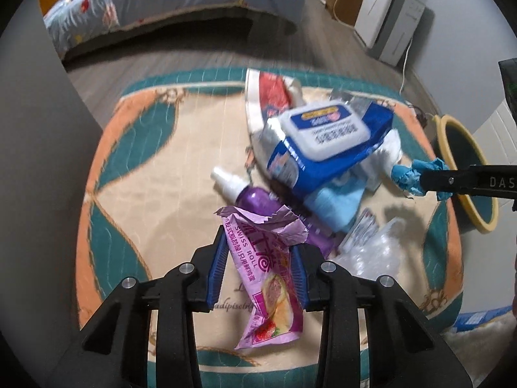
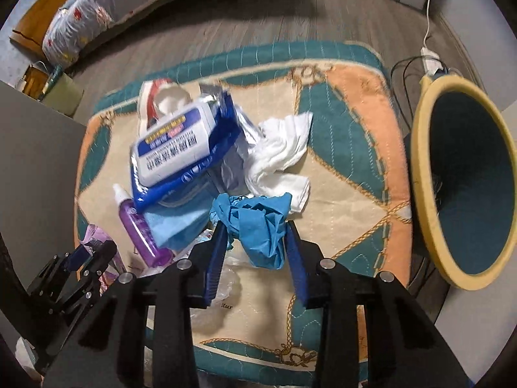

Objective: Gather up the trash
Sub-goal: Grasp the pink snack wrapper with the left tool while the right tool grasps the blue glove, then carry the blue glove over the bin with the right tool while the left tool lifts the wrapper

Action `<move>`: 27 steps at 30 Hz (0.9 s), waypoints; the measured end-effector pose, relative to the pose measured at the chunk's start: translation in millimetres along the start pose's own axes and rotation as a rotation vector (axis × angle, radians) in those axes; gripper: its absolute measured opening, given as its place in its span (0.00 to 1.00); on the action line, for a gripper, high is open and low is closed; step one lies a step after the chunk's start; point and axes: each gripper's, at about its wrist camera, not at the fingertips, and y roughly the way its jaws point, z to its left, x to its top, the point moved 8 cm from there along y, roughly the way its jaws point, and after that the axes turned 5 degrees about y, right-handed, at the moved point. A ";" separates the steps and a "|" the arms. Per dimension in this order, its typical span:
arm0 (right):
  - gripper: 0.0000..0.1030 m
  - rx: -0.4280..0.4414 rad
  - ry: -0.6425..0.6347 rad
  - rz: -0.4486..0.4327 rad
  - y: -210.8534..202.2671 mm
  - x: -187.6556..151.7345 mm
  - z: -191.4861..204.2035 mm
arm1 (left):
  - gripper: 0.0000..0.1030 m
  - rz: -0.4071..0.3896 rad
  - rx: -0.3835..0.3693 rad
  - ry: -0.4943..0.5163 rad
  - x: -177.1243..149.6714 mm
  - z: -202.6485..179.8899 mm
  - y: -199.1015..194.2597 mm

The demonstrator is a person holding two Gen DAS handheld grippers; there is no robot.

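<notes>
The big trash bin is lying on its side to the right of the rug. The left tongs are squeezing a pink wrapper. The right tongs are squeezing a blue glove near the bin.

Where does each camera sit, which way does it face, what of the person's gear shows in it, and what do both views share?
Left wrist: on the left gripper, facing forward and down at the rug; its fingers clamp a pink wrapper; the right gripper enters from the right.
Right wrist: on the right gripper, facing down at the rug; its fingers clamp a blue wad; the left gripper shows lower left.
Shared: wipes pack, purple bottle, bin.
</notes>
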 end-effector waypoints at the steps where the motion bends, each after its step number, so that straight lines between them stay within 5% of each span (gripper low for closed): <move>1: 0.35 0.009 0.006 -0.009 -4.1 0.8 0.0 | 0.36 -0.003 -0.007 -0.004 0.1 0.5 -2.8; 11: 0.35 0.030 0.076 -0.100 -45.7 8.2 -25.2 | 0.36 -0.122 -0.036 0.043 30.0 -19.9 -33.0; 21: 0.35 0.006 0.148 -0.215 -93.4 11.4 -71.1 | 0.36 -0.340 -0.095 0.255 109.7 -84.0 -116.3; 27: 0.35 -0.016 0.196 -0.260 -113.5 6.4 -103.0 | 0.36 -0.398 -0.091 0.373 120.8 -119.7 -114.1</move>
